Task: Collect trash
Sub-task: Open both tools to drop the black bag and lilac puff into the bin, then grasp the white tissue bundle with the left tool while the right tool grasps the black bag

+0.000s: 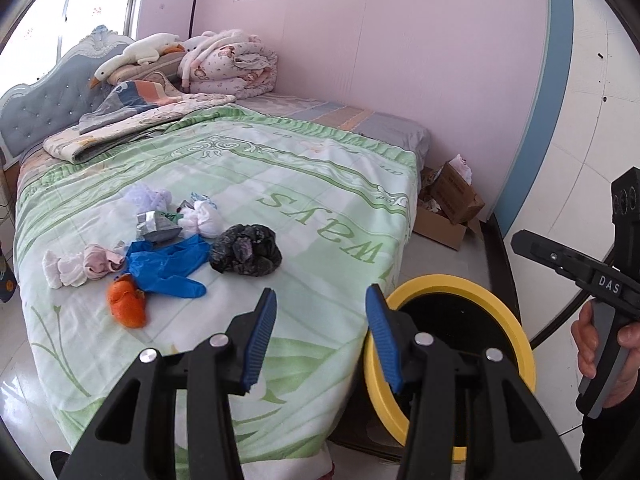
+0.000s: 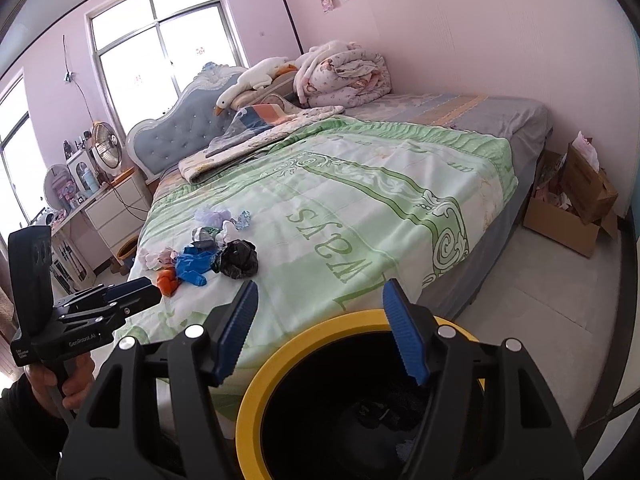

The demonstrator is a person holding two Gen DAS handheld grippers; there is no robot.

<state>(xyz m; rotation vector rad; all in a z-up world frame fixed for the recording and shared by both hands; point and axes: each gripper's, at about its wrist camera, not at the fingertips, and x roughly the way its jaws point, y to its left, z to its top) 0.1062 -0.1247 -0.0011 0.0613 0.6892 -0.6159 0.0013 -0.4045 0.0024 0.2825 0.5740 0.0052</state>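
A heap of trash lies on the green bedspread (image 1: 280,168): a crumpled black bag (image 1: 246,250), a blue glove (image 1: 170,266), an orange scrap (image 1: 126,306), pale tissue wads (image 1: 78,266) and a silver wrapper (image 1: 154,226). The heap also shows in the right wrist view, with the black bag (image 2: 238,258) nearest. A yellow-rimmed black bin (image 1: 516,332) stands at the bed's foot. My left gripper (image 1: 322,340) is open and empty above the bed's corner, short of the heap. My right gripper (image 2: 320,332) is open and empty above the bin (image 2: 256,396).
Open cardboard boxes (image 1: 448,208) with clutter sit on the floor by the pink wall. Folded quilts and a plush goose (image 1: 136,56) lie at the headboard. A white nightstand (image 2: 116,208) with a fan stands beside the bed.
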